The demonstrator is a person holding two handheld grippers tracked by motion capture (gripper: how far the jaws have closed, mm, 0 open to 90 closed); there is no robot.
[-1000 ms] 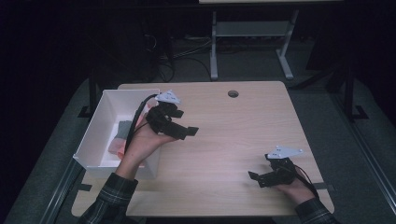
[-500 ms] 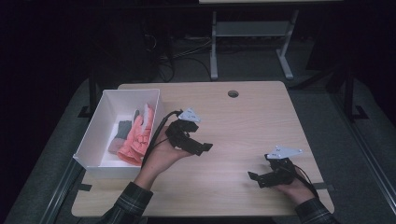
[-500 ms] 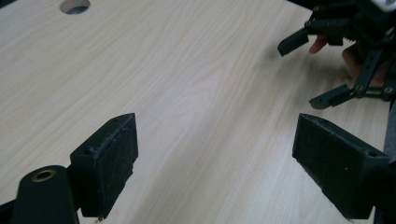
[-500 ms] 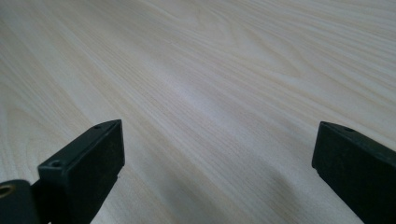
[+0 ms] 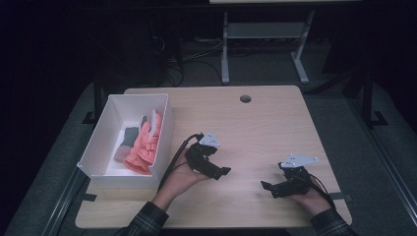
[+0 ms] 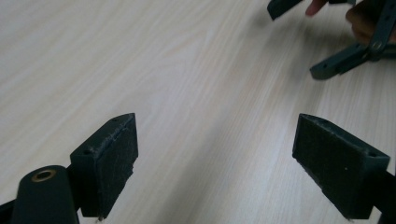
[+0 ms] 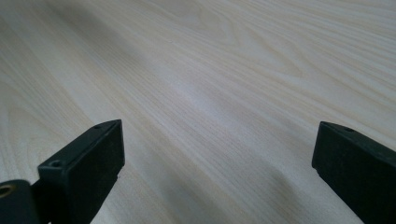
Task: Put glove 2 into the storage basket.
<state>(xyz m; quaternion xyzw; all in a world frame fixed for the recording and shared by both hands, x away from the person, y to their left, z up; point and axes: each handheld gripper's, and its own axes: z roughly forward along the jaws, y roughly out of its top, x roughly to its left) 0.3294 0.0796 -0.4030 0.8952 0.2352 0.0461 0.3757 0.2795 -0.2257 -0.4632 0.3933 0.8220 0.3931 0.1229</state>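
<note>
Pale wood of the table (image 5: 275,128) now lies under the left tool (image 5: 216,169), which has drawn back from the white box (image 5: 98,142), jaws spread and empty, leaving the pink glove (image 5: 145,145) inside beside a grey one (image 5: 127,140), so that drop-off looks finished, while the right tool (image 5: 270,189) rests spread near the front edge.

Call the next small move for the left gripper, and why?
Probably set the left gripper down on the table and rest. Its jaws are open and empty, the pink glove lies inside the white bin, and the right gripper sits low at the table.
</note>
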